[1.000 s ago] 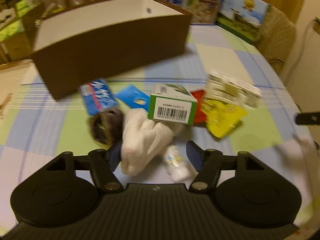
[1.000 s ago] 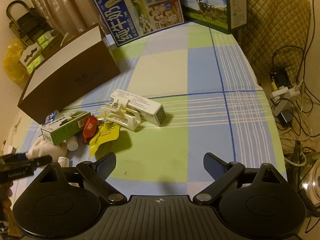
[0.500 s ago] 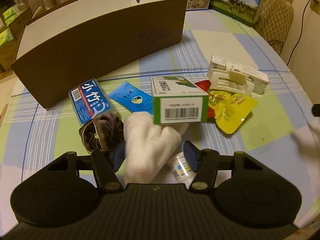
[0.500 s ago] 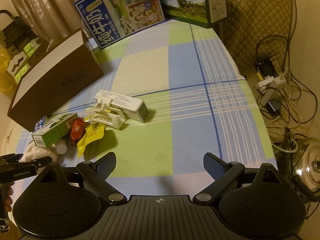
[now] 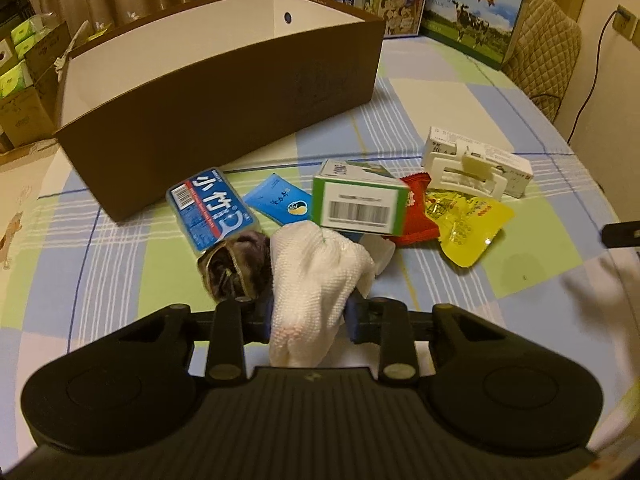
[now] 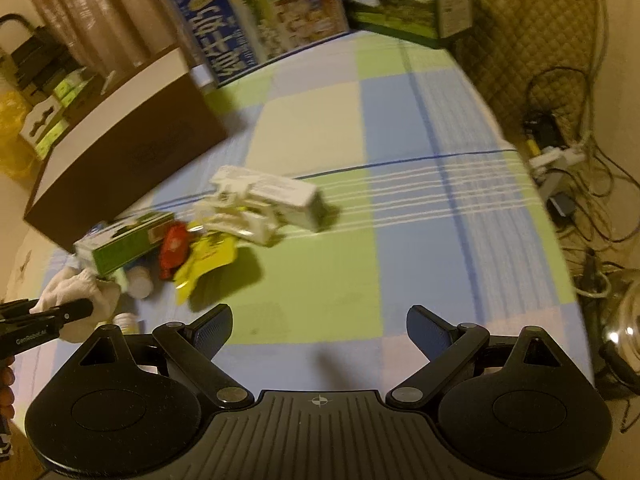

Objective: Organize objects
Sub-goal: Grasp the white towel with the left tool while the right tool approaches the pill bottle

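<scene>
Now the left gripper pinches the white cloth between its blue pads at lower centre of the left wrist view. Just left of it lies a dark scrunchie; above sit a green-edged carton and the brown box. Lower centre in its own view, the right gripper is spread wide over bare tablecloth.

The counter wears a blue, green and cream checked cloth and carries a long brown box at the back, milk cartons behind it, and — nearer — a huddle of small packets, boxes and a white cloth.
</scene>
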A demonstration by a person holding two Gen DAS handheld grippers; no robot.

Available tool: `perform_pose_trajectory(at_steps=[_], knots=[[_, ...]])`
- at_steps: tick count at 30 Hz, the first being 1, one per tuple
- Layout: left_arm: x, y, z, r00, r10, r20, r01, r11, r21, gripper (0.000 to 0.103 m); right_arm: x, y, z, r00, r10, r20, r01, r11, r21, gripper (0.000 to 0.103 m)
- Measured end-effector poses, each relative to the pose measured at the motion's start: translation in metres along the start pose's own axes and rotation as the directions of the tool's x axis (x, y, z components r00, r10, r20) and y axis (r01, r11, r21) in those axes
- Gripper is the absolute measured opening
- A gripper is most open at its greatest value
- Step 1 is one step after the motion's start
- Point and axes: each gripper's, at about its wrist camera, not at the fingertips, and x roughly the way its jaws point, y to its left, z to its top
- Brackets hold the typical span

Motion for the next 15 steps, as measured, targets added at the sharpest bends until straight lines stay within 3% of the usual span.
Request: perform_pose_trajectory(at_steps=[8, 15], knots=[[-0.029, 0.017, -0.02, 1.0, -0.009, -0.003, 0.009, 0.998, -0.068, 0.027, 0.028, 0.057, -0.003, 0.99, 0.118, -0.078, -0.127, 0.982, -0.136, 0.079], [-0.04, 0.038, -0.03, 1.0, 0.022, -0.004, -0.023, 0.992, -0.123, 0.027, 0.054, 0.121, -0.016, 0.969, 0.187, -0.159, -0.23, 0.92, -0.318, 0.063]])
